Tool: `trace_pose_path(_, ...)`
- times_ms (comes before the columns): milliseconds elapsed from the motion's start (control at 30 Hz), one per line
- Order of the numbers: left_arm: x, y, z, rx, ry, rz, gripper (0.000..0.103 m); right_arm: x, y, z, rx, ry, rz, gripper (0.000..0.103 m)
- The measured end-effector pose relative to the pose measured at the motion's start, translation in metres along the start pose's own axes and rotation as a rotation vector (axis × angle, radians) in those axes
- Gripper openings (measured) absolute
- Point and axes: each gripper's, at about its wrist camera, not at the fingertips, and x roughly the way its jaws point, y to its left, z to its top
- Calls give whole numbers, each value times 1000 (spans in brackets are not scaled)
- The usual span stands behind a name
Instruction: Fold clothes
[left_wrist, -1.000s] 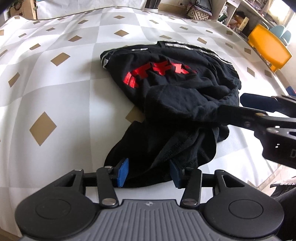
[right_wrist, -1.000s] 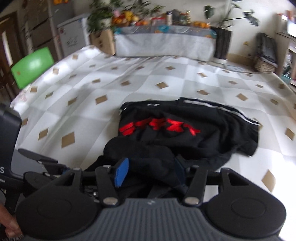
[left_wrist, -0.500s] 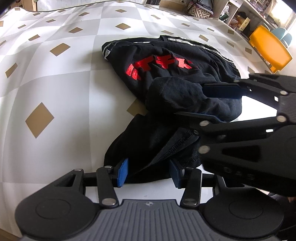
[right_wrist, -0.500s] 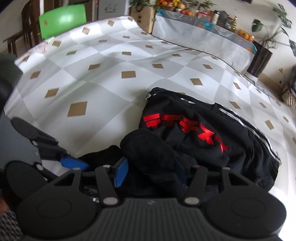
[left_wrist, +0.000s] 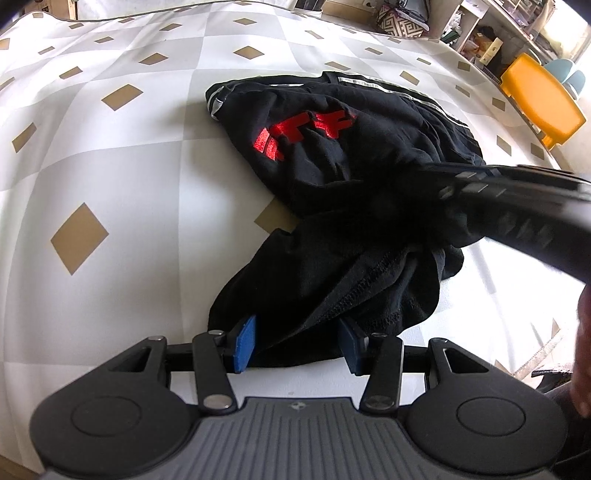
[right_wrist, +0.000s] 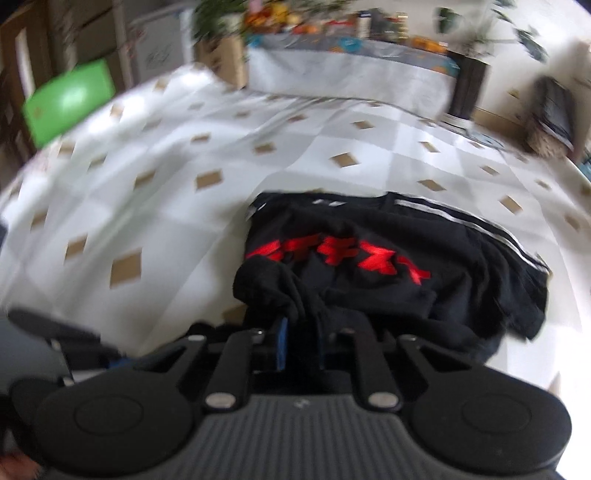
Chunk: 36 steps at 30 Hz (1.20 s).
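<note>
Left wrist view: a black garment (left_wrist: 354, 192) with red lettering is seen crumpled on the checked tablecloth (left_wrist: 110, 177), its bulk reaching from the near edge toward the middle of the surface.
Garment's long axis: it is judged to run from the near edge, where the hem is bunched, away and rightward to the striped edge farthest from the grippers.
Left gripper (left_wrist: 297, 341): held half wide at the near edge, the hem lying between the blue pads (left_wrist: 245, 341); whether the pads press on the cloth cannot be told.
Right gripper (right_wrist: 301, 341): jaws are closing on a gathered fold of the garment (right_wrist: 388, 266), which is seen pinched between them in the right wrist view; that view is blurred.
Right gripper's place: it is seen entering from the right edge of the left wrist view, above the middle of the heap.
Relation for the coming move: the unfolded bulk lies ahead of both grippers; the left is judged nearer the hem, the right nearer the central fold.
Risk: the crumpled layers may be lifted together.
</note>
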Motion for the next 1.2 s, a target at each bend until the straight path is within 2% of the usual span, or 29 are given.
trace_pose_path(100,0,0,1,-8,-1,2,47,-11,-19,0,117,-30,-28,12)
trace_pose_path(333,-5,-2,6,-24,-50,19,47,-31,-58,-8,274,-43,-187,12)
trace_pose_path(600,1,-6,11,-43,-57,44,47,-36,-124,-50,555,64,-393,10)
trace_pose_path(667,1,-7,11,-47,-59,47,48,-42,-133,-57,612,42,-368,14)
trace_pose_path(733,3,-9,11,-38,-57,56,48,-49,-130,-55,598,6,-348,15)
trace_pose_path(767,3,-10,11,-33,-58,60,48,-52,-128,-53,591,-12,-338,21)
trace_pose_path(800,3,-10,11,-31,-58,62,48,-54,-125,-52,579,-28,-331,34)
trace_pose_path(867,2,-10,12,-33,-59,64,48,-55,-122,-49,571,-59,-316,44)
trace_pose_path(967,1,-8,13,-47,-68,59,48,-56,-119,-45,550,-83,-307,46)
trace_pose_path(1033,2,-9,13,-48,-65,61,48,-56,-114,-41,542,-109,-271,46)
trace_pose_path(1100,4,-11,12,-37,-62,66,48,-55,-105,-36,513,-122,-202,46)
trace_pose_path(1200,4,-13,12,-24,-62,70,48,-41,-89,-31,464,-85,-114,47)
